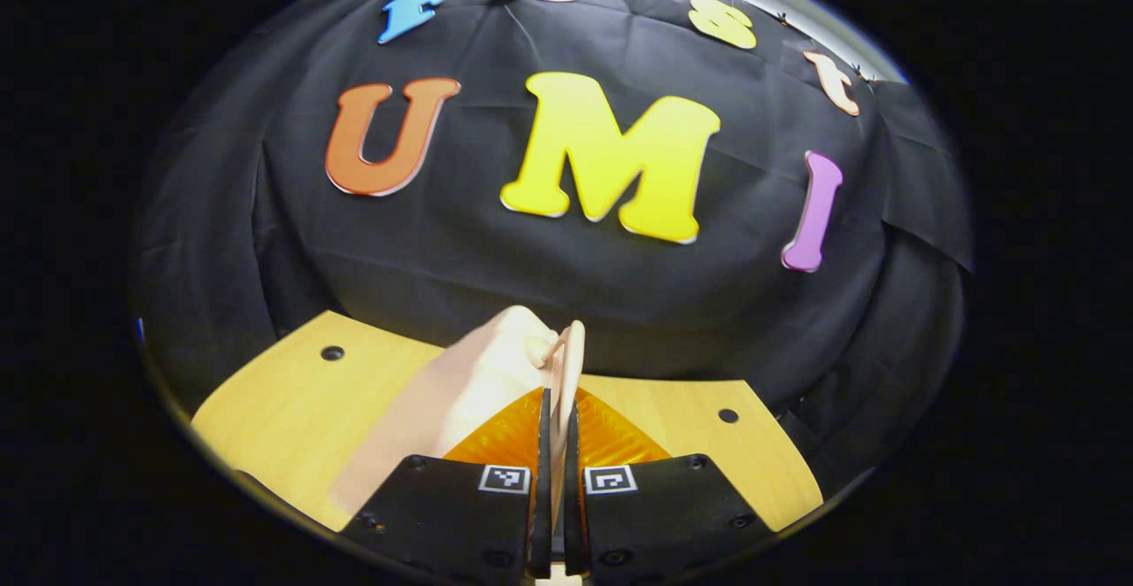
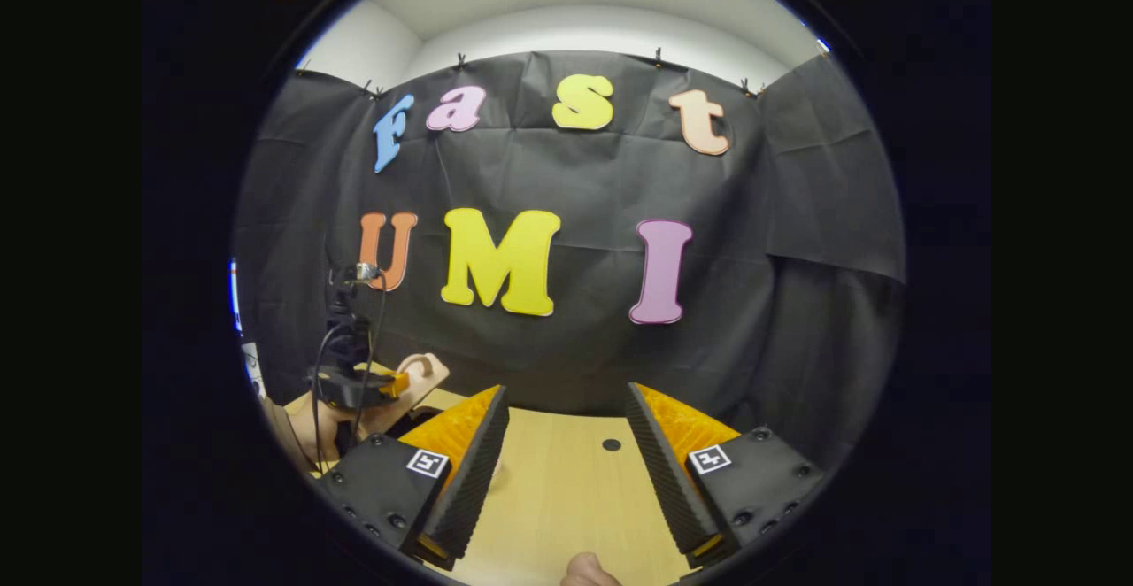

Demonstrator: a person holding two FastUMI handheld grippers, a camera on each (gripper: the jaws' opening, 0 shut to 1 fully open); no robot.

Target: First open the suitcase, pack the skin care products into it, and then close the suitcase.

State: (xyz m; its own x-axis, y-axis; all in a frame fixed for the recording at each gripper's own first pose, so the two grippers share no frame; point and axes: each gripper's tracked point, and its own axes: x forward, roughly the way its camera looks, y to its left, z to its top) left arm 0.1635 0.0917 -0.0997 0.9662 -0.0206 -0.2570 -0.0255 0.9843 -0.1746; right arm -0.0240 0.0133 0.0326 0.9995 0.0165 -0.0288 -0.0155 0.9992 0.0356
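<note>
Left gripper view: the left gripper has its two fingers pressed nearly together, pinching the thin handle of a pale pink suitcase. The handle stands up betw. the fingers, rising just above their tips, w/ the case body sloping down and to the left behind the left finger. The case sits on a light wooden table that has small dark holes in its top; black cloth hangs behind it. Right gripper view: the right gripper hangs over a bare part of the same table, fingers spread wide apart, nothing betw. them. Far off at the left edge of this view the other gripper shows, w/ cables trailing from it, at the pink handle of the case; the hand holding it is partly visible below. At the very bottom a bit of a thumb pokes in. Cannot tell if the case is open or shut. Skin care items: cannot make any out.
</note>
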